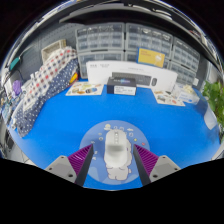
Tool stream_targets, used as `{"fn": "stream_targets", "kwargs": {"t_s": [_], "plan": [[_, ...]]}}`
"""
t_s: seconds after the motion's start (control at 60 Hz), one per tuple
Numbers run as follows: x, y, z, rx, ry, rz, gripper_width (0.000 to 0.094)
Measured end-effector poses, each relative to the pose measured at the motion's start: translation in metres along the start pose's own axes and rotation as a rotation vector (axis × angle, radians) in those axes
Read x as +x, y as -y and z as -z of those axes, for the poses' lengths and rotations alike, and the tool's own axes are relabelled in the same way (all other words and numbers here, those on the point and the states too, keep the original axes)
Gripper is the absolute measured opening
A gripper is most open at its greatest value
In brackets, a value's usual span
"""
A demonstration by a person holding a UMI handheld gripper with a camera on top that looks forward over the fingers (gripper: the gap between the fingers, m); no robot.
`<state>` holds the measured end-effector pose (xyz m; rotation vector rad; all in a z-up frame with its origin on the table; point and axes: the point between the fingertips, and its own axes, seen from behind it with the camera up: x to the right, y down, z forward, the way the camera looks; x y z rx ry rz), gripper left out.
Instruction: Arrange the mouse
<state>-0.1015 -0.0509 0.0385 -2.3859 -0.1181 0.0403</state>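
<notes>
A white mouse [117,152] lies on a round light-blue pad [100,134] on the blue table [60,125]. My gripper [114,149] reaches over the pad with its purple-padded fingers on either side of the mouse. The left finger [85,160] and the right finger [145,160] each stand a little apart from the mouse's sides, so the gripper is open. The mouse stands between the fingers and rests on the pad.
A white box [125,73] stands at the far side of the table, with small items beside it at left [84,89] and right [175,97]. Shelves of bins [130,40] line the back wall. A patterned cloth [45,85] is at left and a green plant [213,97] at right.
</notes>
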Motion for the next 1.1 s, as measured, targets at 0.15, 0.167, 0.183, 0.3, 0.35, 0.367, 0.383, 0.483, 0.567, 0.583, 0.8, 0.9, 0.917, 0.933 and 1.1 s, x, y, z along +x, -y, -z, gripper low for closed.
{"fn": "stream_targets", "kwargs": {"t_s": [0.15,0.167,0.183,0.3,0.35,0.367,0.383,0.483,0.567,0.583,0.8,0.9,0.917,0.933,1.1], "plan": [[0.008,0.026,0.071,0.093,-0.027,-0.024,0.0805],[0.009,0.029,0.08,0.104,-0.031,-0.026,0.0805],[0.011,0.031,0.088,0.113,-0.035,-0.029,0.0805],[0.018,0.042,0.143,0.17,-0.053,-0.05,0.0806],[0.021,0.045,0.161,0.196,-0.054,-0.057,0.0806],[0.022,0.045,0.167,0.202,-0.055,-0.059,0.0808],[0.023,0.046,0.174,0.207,-0.058,-0.061,0.0806],[0.031,0.045,0.202,0.237,-0.081,-0.082,0.0803],[0.034,0.043,0.218,0.256,-0.083,-0.107,0.0801],[0.035,0.042,0.22,0.256,-0.085,-0.109,0.0799],[0.04,0.033,0.24,0.253,-0.115,-0.09,0.0798],[0.041,0.033,0.248,0.26,-0.116,-0.093,0.0798],[0.04,0.033,0.249,0.261,-0.115,-0.095,0.0799],[0.04,0.033,0.25,0.263,-0.114,-0.096,0.0799],[0.036,0.034,0.255,0.267,-0.101,-0.101,0.0797]]}}
